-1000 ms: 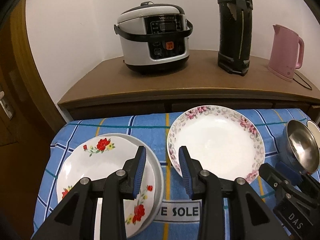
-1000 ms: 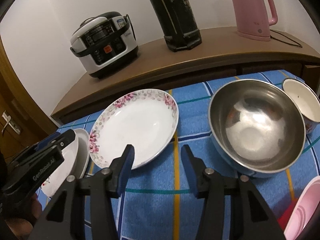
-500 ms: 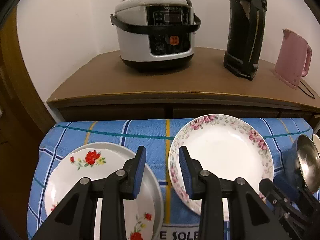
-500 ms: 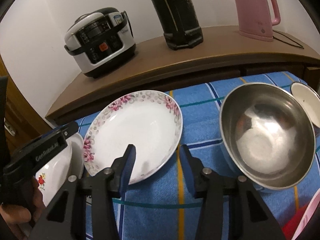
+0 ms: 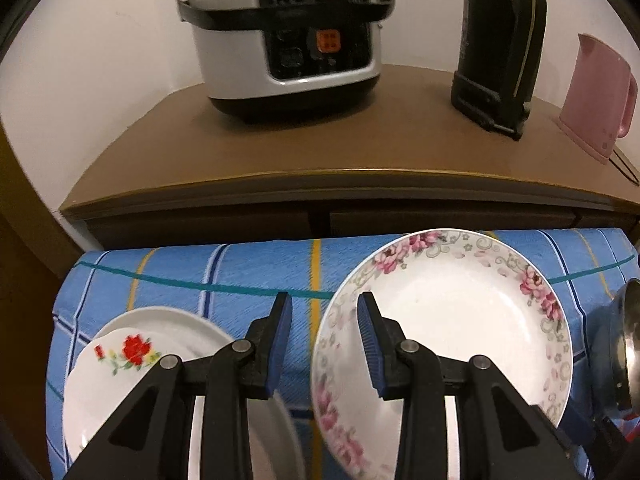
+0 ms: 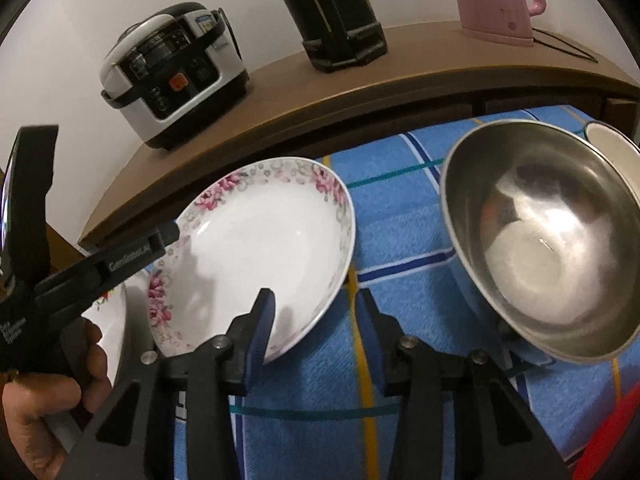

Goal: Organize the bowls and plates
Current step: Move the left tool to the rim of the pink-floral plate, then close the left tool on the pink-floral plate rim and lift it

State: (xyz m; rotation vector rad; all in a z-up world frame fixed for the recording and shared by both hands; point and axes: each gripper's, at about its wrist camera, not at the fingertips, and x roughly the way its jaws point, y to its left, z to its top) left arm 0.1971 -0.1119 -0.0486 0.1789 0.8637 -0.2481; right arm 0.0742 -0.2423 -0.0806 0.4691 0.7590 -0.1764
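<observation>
A white plate with a pink flower rim (image 5: 452, 320) (image 6: 264, 248) lies on the blue checked cloth (image 5: 224, 268). My left gripper (image 5: 324, 312) is open, its jaws astride the plate's left rim, one finger over the plate and one over the cloth. My right gripper (image 6: 316, 308) is open, astride the same plate's near right rim. A red-rose plate (image 5: 124, 364) rests on a plain white plate at the left. A steel bowl (image 6: 548, 236) stands to the right of the flowered plate.
A wooden counter (image 5: 340, 148) behind the cloth carries a rice cooker (image 5: 284, 36), a tall black appliance (image 5: 500, 40) and a pink kettle (image 5: 600, 96). A white cup (image 6: 612, 140) sits at the far right. A red object (image 6: 612, 436) shows at the lower right.
Both grippers moved forward to the flowered plate. The left gripper's jaws now straddle its left rim and the right gripper's its near right rim. Both stayed open.
</observation>
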